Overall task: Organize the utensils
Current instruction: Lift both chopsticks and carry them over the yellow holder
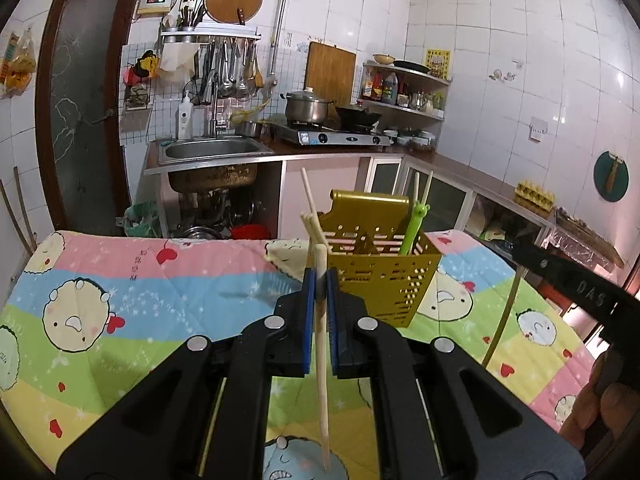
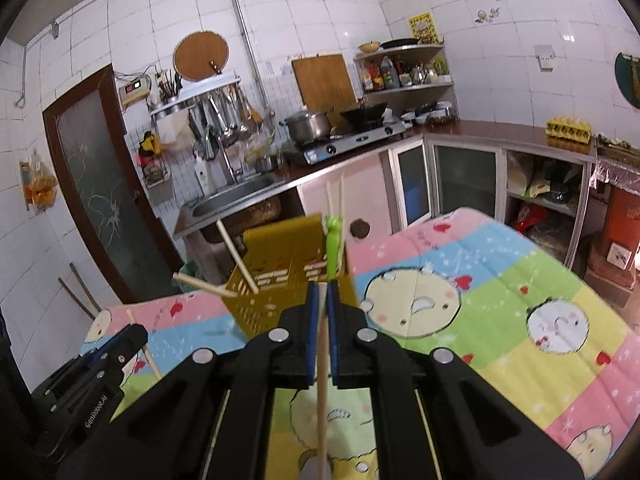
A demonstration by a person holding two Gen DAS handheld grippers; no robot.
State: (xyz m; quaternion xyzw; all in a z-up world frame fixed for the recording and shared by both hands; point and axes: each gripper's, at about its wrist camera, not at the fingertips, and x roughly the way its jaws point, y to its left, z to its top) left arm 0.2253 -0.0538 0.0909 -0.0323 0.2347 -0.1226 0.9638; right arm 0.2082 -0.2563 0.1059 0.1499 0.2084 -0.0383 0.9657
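A gold perforated utensil holder (image 1: pixel 380 280) stands on the quilt-covered table (image 1: pixel 140 280). It holds several wooden chopsticks (image 1: pixel 310 204) and a green frog-headed utensil (image 1: pixel 416 228). My left gripper (image 1: pixel 320 280) is shut on a single wooden chopstick (image 1: pixel 322 360), held upright just in front of the holder's left corner. In the right wrist view, my right gripper (image 2: pixel 322 292) is shut on another thin chopstick (image 2: pixel 321 400), close before the holder (image 2: pixel 280 264). Each gripper shows in the other's view: the right one (image 1: pixel 520 254) on the right, the left one (image 2: pixel 136 330) at lower left.
The table's far edge lies just behind the holder. Beyond it are a steel sink (image 1: pixel 212 152), a gas stove with a pot (image 1: pixel 308 108), and a counter with cabinets (image 2: pixel 460 184). A dark door (image 1: pixel 80 120) is on the left. A person's hand (image 1: pixel 600 404) holds the right gripper.
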